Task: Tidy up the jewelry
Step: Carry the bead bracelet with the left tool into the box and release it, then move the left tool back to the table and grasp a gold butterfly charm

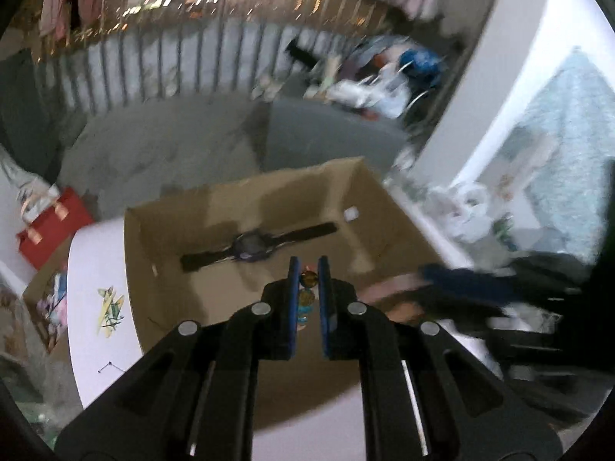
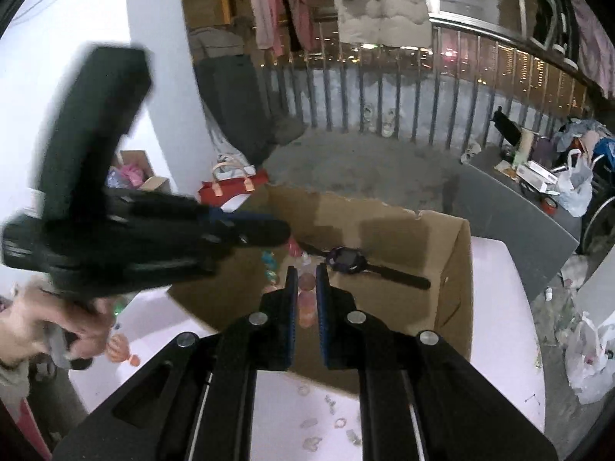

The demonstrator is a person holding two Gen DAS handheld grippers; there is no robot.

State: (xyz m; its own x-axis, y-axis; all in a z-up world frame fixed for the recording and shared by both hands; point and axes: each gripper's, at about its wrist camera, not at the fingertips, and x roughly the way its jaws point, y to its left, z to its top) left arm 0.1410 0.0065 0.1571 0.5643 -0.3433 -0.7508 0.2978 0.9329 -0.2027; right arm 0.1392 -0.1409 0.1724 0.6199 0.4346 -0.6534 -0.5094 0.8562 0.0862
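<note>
Blue pads line both pairs of jaws, and each pair is nearly closed on a string of beads. The left gripper (image 1: 306, 269) pinches an amber and turquoise bead bracelet (image 1: 307, 296) that hangs between its pads, above the near part of the cardboard box (image 1: 161, 269). The right gripper (image 2: 306, 274) clamps a pink bead bracelet (image 2: 306, 299), also over the near edge of the box; the beads are soft in that view, so their exact colour is hard to call.

Inside the box, a black watch (image 1: 253, 249) lies flat on the bottom with its strap stretched out, beyond both grippers. A small white scrap (image 1: 350, 214) sits by the far right corner of the box in the left wrist view.

The box stands on a white table (image 1: 96, 253). On the table in front of the box lie several small pale rings and trinkets (image 2: 338, 418), and to the left of the box a few orange beads (image 2: 119, 349) rest beside a hand (image 2: 82, 330).

Left of the box, on the floor, stands a red bag (image 1: 50, 230). Behind the box runs a railing (image 2: 384, 96) with clothes hung above it.
</note>
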